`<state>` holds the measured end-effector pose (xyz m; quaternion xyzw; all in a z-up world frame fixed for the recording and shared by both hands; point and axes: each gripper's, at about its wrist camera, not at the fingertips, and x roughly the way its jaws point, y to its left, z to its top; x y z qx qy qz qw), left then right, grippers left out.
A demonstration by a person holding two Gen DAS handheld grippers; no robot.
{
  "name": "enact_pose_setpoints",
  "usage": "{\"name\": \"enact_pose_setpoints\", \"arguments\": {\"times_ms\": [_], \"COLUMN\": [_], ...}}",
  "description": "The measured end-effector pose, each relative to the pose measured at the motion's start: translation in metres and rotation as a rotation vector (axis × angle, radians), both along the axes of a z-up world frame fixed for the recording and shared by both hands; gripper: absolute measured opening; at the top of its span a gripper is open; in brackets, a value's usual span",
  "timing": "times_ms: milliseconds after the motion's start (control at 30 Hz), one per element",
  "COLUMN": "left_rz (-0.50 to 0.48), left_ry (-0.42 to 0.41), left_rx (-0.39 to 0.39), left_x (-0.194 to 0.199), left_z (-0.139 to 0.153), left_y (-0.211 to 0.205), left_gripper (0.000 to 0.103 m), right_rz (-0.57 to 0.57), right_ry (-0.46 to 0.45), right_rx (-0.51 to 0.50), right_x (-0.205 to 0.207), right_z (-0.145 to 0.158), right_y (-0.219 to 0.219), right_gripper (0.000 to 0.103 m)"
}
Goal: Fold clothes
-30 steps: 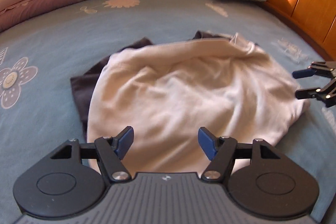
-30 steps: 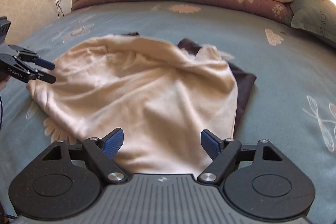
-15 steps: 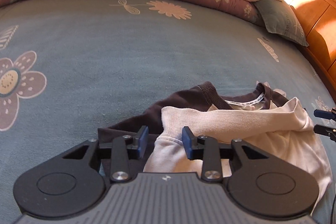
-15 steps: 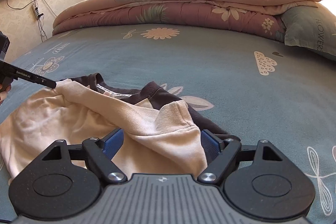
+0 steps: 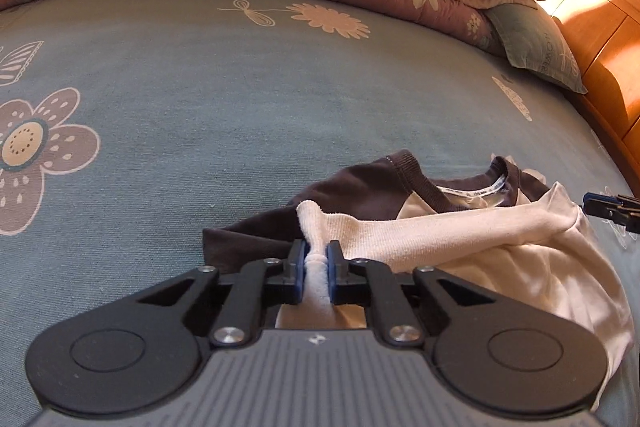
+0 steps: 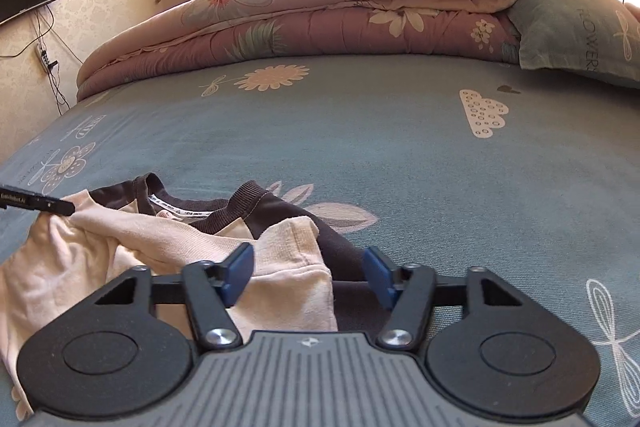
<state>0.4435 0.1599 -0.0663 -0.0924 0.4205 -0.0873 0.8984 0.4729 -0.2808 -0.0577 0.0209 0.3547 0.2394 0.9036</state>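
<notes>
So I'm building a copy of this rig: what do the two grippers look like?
Both match. The left gripper and right gripper each have black linkage arms with silver pivot screws, two round black discs at the base, a grey ribbed housing with a small white logo, and blue pads on the fingertips. White lettering runs along the left gripper's side in the right wrist view. No cables show.

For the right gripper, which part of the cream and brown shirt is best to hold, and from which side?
The cream hem corner folded up over the brown sleeve. Come from the near side, along the bed: the right gripper already straddles this thick raised edge, jaws closing but not pressing yet. The left gripper pinches the matching corner.
</notes>
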Motion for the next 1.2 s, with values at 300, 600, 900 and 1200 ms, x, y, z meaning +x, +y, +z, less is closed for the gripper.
{"name": "enact_pose_setpoints", "arguments": {"times_ms": [300,600,900,1200], "left_rz": [0.014,0.076,-0.214,-0.169], "left_ry": [-0.023,-0.104,-0.075,-0.033], "left_rx": [0.009,0.087,0.049,0.066], "left_x": [0.012,0.006,-0.013,-0.049], "left_z": [0.002,0.015,0.007,0.015], "left_y": [-0.011,-0.011,-0.072,-0.039], "left_gripper": [0.012,0.015,0.038,0.041], "right_rz": [0.048,-0.093,0.153,0.066], "right_ry": [0.089,0.017,-0.014,0.057], "right_rx": [0.054,-0.012,-0.141,-0.108], "right_x": [0.028,0.025,-0.017,-0.035], "right_z": [-0.024,-0.015,-0.009,-0.005], "right_y": [0.012,0.004,0.059,0.008], "right_gripper": [0.023,0.042,0.06,0.067]}}
